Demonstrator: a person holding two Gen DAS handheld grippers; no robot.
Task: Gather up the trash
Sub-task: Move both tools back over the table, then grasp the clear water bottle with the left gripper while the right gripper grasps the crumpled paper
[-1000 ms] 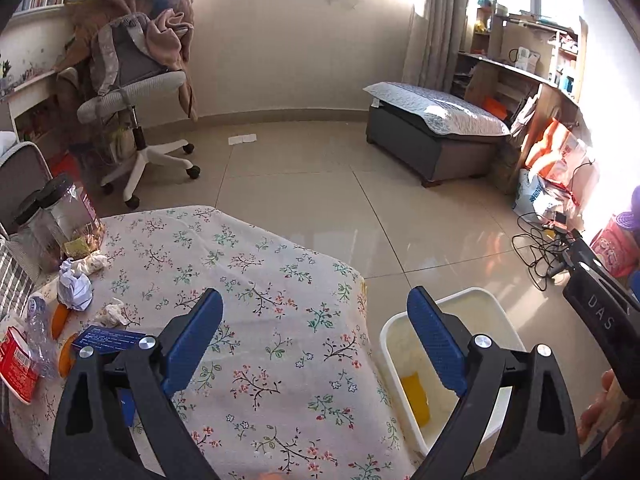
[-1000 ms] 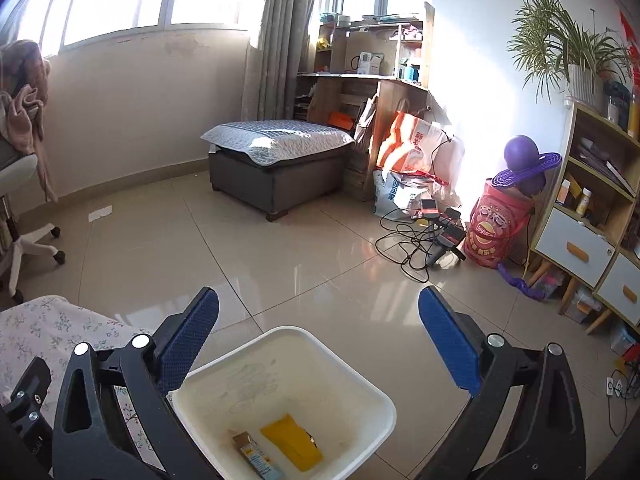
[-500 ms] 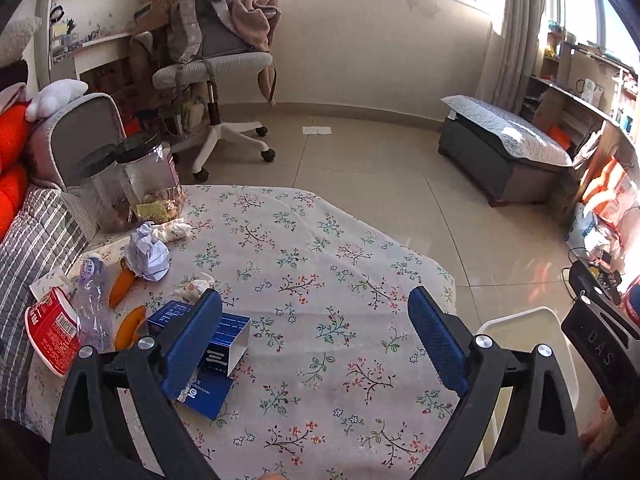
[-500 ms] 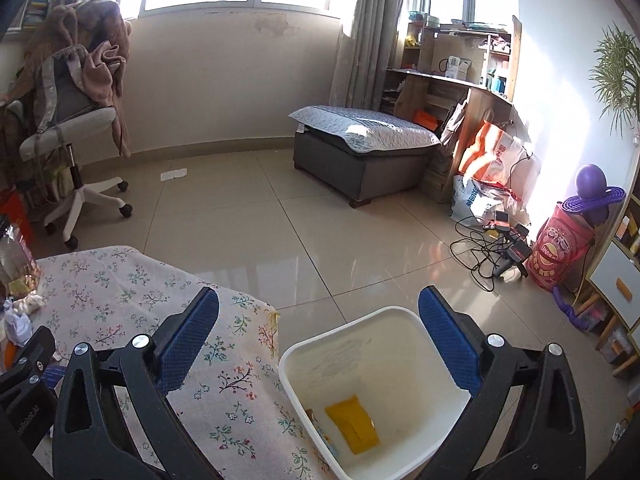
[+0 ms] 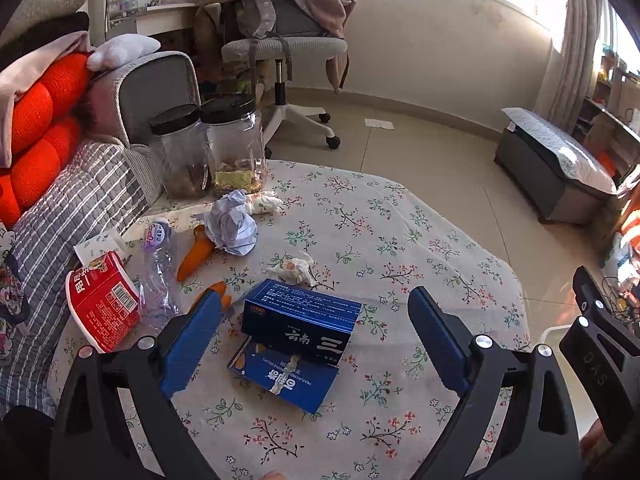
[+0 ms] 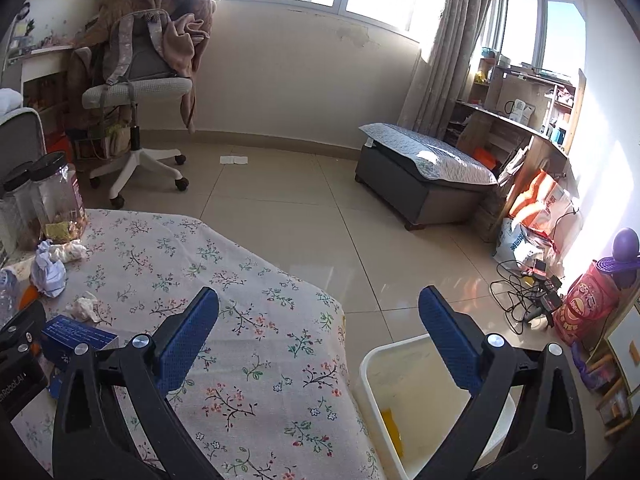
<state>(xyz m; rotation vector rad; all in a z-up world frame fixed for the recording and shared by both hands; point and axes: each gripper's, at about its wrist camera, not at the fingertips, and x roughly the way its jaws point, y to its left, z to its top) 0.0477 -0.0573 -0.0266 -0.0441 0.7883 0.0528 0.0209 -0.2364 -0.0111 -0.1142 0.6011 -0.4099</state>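
Note:
My left gripper [image 5: 314,336] is open and empty, hovering over a dark blue box [image 5: 300,322] lying on a flat blue packet [image 5: 286,376] on the floral tablecloth [image 5: 400,248]. Further left lie a red cup [image 5: 102,302], a crushed clear bottle [image 5: 158,272], orange peel pieces [image 5: 194,254], a crumpled paper ball [image 5: 234,224] and tissue wads [image 5: 294,270]. My right gripper [image 6: 318,334] is open and empty, above the table's right edge. The white bin [image 6: 404,404] stands on the floor below it, with a yellow item [image 6: 392,428] inside.
Two black-lidded clear jars [image 5: 212,146] stand at the table's far left. A striped cushion and orange pillows [image 5: 44,160] lie left of the table. An office chair [image 6: 136,92], a grey bench [image 6: 424,172] and floor cables [image 6: 524,292] lie beyond.
Both grippers have swung left, from over the bin toward the table. The left one now faces the blue box and the trash pile. Both stay open.

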